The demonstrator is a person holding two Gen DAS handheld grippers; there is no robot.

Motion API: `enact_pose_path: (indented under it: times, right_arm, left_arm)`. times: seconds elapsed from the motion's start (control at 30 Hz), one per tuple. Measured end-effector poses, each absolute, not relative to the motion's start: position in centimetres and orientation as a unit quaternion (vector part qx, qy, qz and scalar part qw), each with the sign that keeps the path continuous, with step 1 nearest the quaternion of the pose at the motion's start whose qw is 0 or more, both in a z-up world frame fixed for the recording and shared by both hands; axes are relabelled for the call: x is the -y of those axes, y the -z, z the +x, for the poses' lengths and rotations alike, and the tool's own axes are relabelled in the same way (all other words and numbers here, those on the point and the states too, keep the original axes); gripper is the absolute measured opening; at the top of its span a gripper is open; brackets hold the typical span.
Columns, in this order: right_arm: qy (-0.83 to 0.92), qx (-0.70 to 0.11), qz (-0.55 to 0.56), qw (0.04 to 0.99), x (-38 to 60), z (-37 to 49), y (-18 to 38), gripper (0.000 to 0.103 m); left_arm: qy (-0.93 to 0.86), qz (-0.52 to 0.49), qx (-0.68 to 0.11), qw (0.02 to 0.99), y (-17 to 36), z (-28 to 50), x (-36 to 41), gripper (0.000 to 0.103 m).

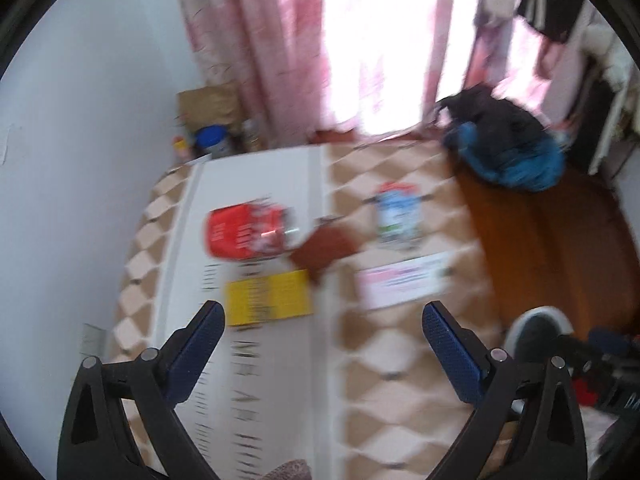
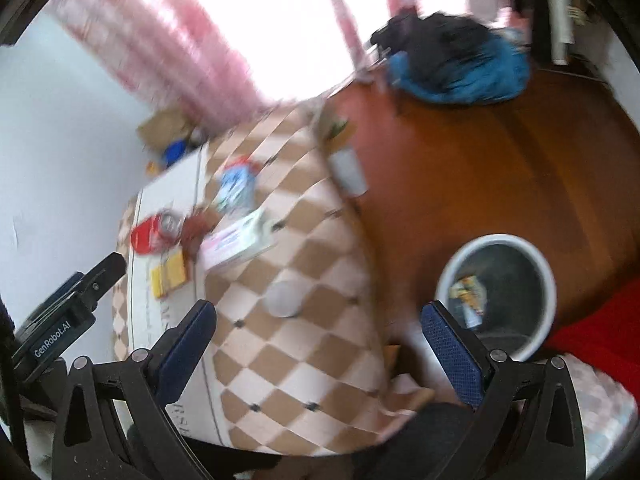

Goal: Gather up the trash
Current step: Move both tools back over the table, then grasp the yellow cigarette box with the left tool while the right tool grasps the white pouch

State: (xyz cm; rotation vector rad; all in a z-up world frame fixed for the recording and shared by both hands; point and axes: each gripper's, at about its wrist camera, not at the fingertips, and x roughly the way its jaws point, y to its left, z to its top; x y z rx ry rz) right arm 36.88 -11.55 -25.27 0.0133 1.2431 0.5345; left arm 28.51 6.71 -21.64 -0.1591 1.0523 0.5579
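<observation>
Trash lies on a table with a checked brown-and-cream cloth (image 1: 400, 360): a crushed red can (image 1: 244, 232), a yellow packet (image 1: 268, 298), a brown wrapper (image 1: 324, 250), a blue-and-white packet (image 1: 396, 214) and a white-and-pink box (image 1: 404, 280). My left gripper (image 1: 322, 316) is open and empty above the near side of the table, just short of the yellow packet. My right gripper (image 2: 318, 316) is open and empty over the table's right edge. A grey bin with a white rim (image 2: 498, 296) stands on the floor with a wrapper inside. The red can (image 2: 154, 232) and white box (image 2: 236, 244) show in the right wrist view.
A white strip (image 1: 256, 184) runs along the cloth. A white round lid (image 2: 284, 300) lies on the cloth. A blue-and-black bundle (image 2: 456, 64) sits on the orange wood floor (image 2: 480, 172). Pink curtains (image 1: 256, 40) hang behind. A cardboard box and jars (image 1: 212, 128) stand in the far corner.
</observation>
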Motion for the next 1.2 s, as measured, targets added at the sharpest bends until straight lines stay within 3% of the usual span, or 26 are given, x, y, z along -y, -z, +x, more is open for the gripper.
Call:
enact_pose_path:
  times: [0.3, 0.63, 0.77, 0.9, 1.2]
  right_arm:
    - [-0.251, -0.636, -0.003, 0.73, 2.7, 40.2, 33.3, 0.103]
    - [-0.233, -0.656, 0.001, 0.718, 0.0, 43.1, 35.3, 0.103]
    - [-0.235, -0.657, 0.004, 0.716, -0.1, 43.3, 35.3, 0.103]
    - [-0.23, -0.665, 0.03, 0.71, 0.0, 43.3, 35.4, 0.103]
    - [-0.203, -0.694, 0.142, 0.676, -2.2, 42.9, 36.9, 0.103]
  left_arm:
    - [-0.197, 0.052, -0.591, 0.781, 30.5, 28.9, -13.4, 0.1]
    - [-0.011, 0.151, -0.651, 0.744, 35.6, 32.2, -12.3, 0.099]
    - [0.018, 0.117, -0.649, 0.752, 35.2, 32.5, -12.7, 0.076]
    - [-0.002, 0.11, -0.645, 0.757, 34.9, 32.2, -11.8, 0.073]
    - [-0.158, -0.1, -0.627, 0.756, 33.8, 29.0, -15.3, 0.073]
